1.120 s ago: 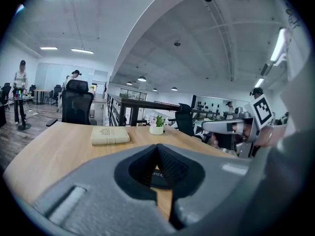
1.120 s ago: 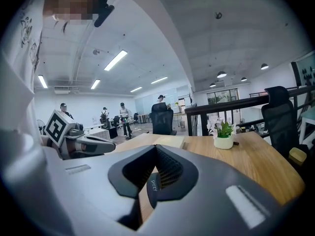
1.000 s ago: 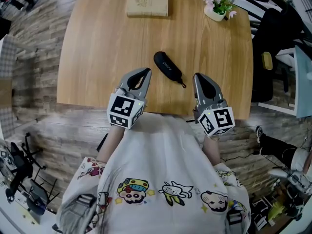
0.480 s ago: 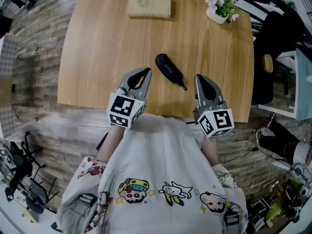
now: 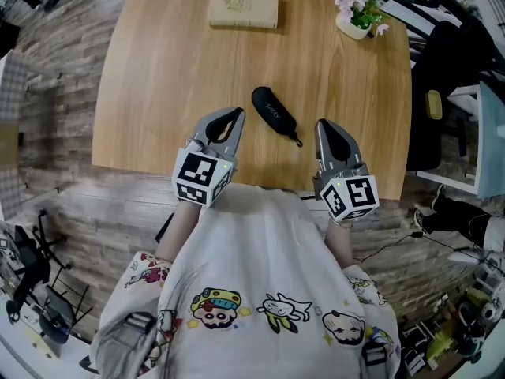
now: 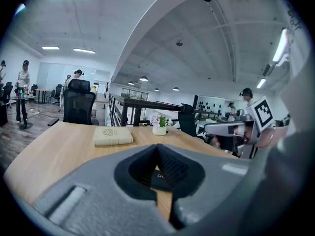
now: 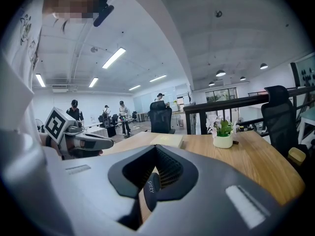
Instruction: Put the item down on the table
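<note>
A black oblong case [image 5: 274,114] with a short strap lies flat on the wooden table [image 5: 158,69], near its front edge. Nothing holds it. My left gripper [image 5: 233,118] hovers just left of the case, jaws shut and empty. On the case's other side, my right gripper [image 5: 324,127] is also shut and empty. In the left gripper view the case [image 6: 160,175] shows through the hollow behind the closed tips of the left gripper [image 6: 157,149]. The right gripper view shows the case [image 7: 151,188] the same way, just beyond the right gripper [image 7: 156,149].
A beige book-like box [image 5: 244,9] lies at the table's far edge. A small white pot of pink flowers [image 5: 357,18] stands at the far right corner. A black office chair [image 5: 442,77] sits to the right of the table. People stand far off in the room.
</note>
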{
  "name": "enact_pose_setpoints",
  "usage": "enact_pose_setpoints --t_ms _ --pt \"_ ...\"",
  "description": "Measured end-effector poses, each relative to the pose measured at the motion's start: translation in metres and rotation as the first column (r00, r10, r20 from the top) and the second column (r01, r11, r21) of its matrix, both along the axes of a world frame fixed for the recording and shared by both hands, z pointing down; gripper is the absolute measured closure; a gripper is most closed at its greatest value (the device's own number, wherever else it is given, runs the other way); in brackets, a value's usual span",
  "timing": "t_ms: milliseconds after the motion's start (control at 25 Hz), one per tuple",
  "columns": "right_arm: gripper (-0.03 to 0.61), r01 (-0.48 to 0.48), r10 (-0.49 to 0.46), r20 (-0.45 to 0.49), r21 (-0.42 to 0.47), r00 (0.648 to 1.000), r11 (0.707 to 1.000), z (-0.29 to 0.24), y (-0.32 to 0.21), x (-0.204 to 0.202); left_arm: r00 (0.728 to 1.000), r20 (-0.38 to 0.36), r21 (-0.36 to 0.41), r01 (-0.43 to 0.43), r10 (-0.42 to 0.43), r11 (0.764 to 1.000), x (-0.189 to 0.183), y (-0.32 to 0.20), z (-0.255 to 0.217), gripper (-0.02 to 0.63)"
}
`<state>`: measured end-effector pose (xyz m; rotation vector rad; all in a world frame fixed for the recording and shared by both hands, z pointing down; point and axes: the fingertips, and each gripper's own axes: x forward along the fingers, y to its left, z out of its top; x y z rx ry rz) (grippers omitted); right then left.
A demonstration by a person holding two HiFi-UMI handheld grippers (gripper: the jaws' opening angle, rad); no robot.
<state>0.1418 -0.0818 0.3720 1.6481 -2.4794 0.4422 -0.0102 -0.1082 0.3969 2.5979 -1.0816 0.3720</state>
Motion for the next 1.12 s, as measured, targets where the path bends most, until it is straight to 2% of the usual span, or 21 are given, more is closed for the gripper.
enact_pose_setpoints --t_ms 1120 --pt "0.569 -0.001 0.001 -0.006 -0.022 1.0 1.0 0.0057 0.0008 0.0063 1.0 -0.021 -0.002 -0.001 0.001 1.0 -0.0025 -0.0001 -0.0021 0.614"
